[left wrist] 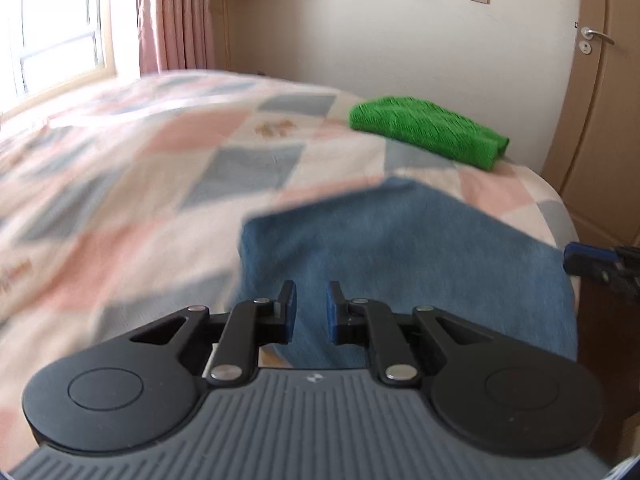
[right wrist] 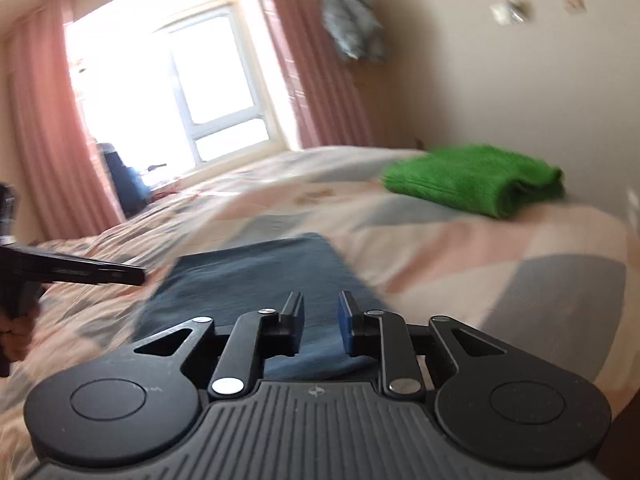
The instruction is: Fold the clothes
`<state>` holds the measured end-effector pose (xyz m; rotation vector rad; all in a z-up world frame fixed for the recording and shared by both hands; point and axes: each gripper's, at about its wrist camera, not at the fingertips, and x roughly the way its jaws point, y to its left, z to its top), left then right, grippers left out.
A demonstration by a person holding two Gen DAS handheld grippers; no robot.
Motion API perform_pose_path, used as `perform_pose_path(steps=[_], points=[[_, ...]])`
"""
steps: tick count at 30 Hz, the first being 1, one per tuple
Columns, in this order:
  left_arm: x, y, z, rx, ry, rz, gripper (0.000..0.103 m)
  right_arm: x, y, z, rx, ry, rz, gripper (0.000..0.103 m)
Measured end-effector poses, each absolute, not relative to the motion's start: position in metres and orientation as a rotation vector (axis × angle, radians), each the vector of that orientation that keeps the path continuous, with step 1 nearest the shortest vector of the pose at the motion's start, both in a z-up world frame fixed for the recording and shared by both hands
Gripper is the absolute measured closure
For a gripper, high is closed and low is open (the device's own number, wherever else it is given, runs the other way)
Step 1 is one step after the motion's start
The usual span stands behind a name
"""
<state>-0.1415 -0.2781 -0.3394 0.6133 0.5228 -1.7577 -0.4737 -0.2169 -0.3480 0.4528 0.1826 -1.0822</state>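
My left fingers and right fingers both hang apart, holding nothing, over the folded blue garment lying near the bed edge, the green towel well apart beyond.

On the bed we see a folded cloth lying near its front edge, a second folded cloth behind it toward the wall, and the window beyond the bed's far side.

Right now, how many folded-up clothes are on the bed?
2. A green one lies at the far end of the bed near the wall; a blue one lies nearer, just ahead of both hand-held grippers. Others may sit out of view.
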Motion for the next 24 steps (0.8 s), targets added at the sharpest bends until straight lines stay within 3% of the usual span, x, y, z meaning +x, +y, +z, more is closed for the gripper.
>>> perform_pose_path(steps=[2, 4, 6, 14, 18, 24], points=[[-0.152, -0.277, -0.352, 0.649, 0.467, -1.729, 0.092, -0.456, -0.195, -0.35, 0.379, 0.207, -1.037, 0.075], [-0.164, -0.276, -0.361, 0.69, 0.418, -1.709, 0.092, -0.437, -0.185, -0.363, 0.316, 0.321, -1.059, 0.066], [-0.168, -0.272, -0.357, 0.7, 0.398, -1.686, 0.092, -0.437, -0.193, -0.386, 0.348, 0.373, -1.07, 0.066], [-0.179, -0.204, -0.329, 0.55, 0.462, -1.815, 0.09, -0.435, -0.2, -0.38, 0.445, 0.461, -1.103, 0.065], [-0.192, -0.196, -0.358, 0.58, 0.543, -1.844, 0.088, -0.434, -0.202, -0.38, 0.493, 0.468, -1.138, 0.052], [-0.189, -0.185, -0.354, 0.512, 0.602, -1.809, 0.089, -0.432, -0.2, -0.381, 0.508, 0.499, -1.172, 0.05]])
